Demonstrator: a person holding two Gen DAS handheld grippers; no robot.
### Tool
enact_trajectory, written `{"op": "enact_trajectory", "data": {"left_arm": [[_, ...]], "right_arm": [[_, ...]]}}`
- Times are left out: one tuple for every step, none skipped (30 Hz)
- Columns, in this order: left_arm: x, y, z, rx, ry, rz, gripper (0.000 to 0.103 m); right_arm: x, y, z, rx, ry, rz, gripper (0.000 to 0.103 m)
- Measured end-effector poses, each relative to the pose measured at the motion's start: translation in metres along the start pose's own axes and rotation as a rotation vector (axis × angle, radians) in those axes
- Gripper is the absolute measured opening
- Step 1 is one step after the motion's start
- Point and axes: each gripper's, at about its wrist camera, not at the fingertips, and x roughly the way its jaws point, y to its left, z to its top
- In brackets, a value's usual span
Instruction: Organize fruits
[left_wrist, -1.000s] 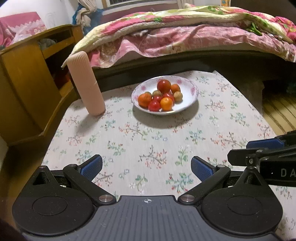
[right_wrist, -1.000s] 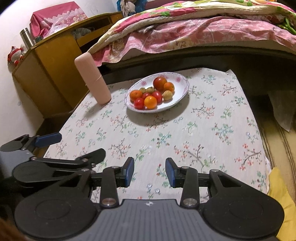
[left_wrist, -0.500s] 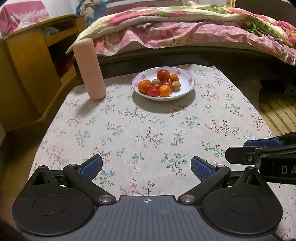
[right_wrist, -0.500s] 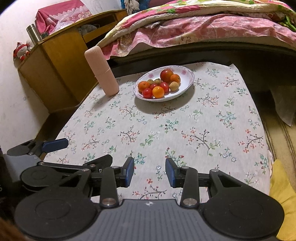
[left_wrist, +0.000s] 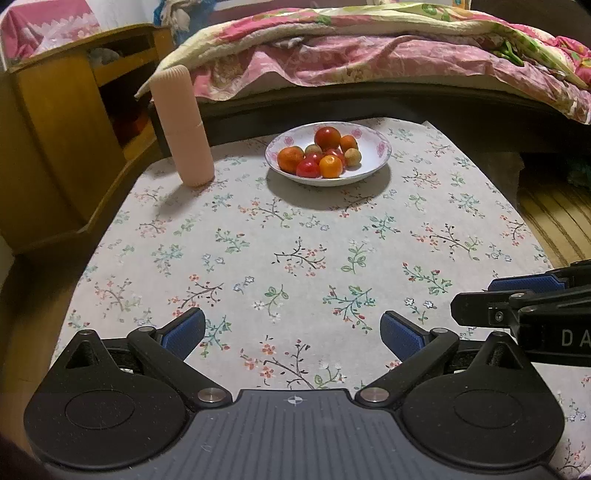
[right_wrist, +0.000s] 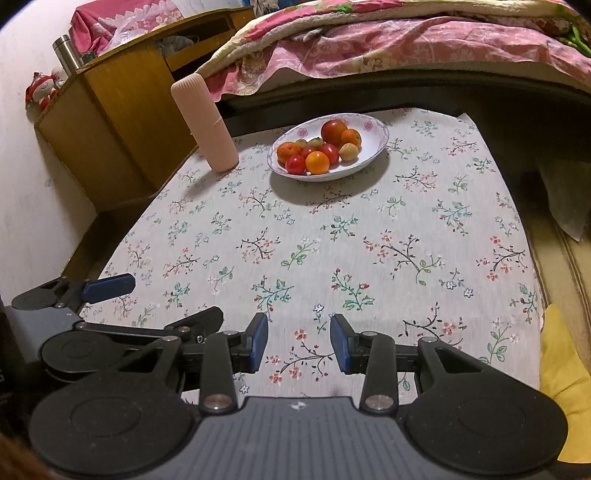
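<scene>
A white shallow ceramic bowl with pink flowers on its rim sits at the far end of the counter covered in a floral-print cloth, at about 12 o'clock from both claws and well apart from them. It holds a pile of small round red, orange and tan fruits. At about 10 o'clock from the bowl, a tall pale pink ribbed cylinder stands upright on the cloth. The left claw hovers over the near edge of the counter with its blue pads spread wide, gripping nothing. The right claw is beside it, at its 3 o'clock, its blue pads parted by a narrower gap and likewise empty. Beyond the counter lies a bed with a pink floral quilt.
</scene>
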Motion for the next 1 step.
{"op": "enact_trajectory", "data": {"left_arm": [[0.0001, -0.0001, 0.0001, 0.002, -0.002, 0.004, 0.102]], "right_arm": [[0.0, 0.0003, -0.0002, 0.0, 0.0, 0.0, 0.039]]}}
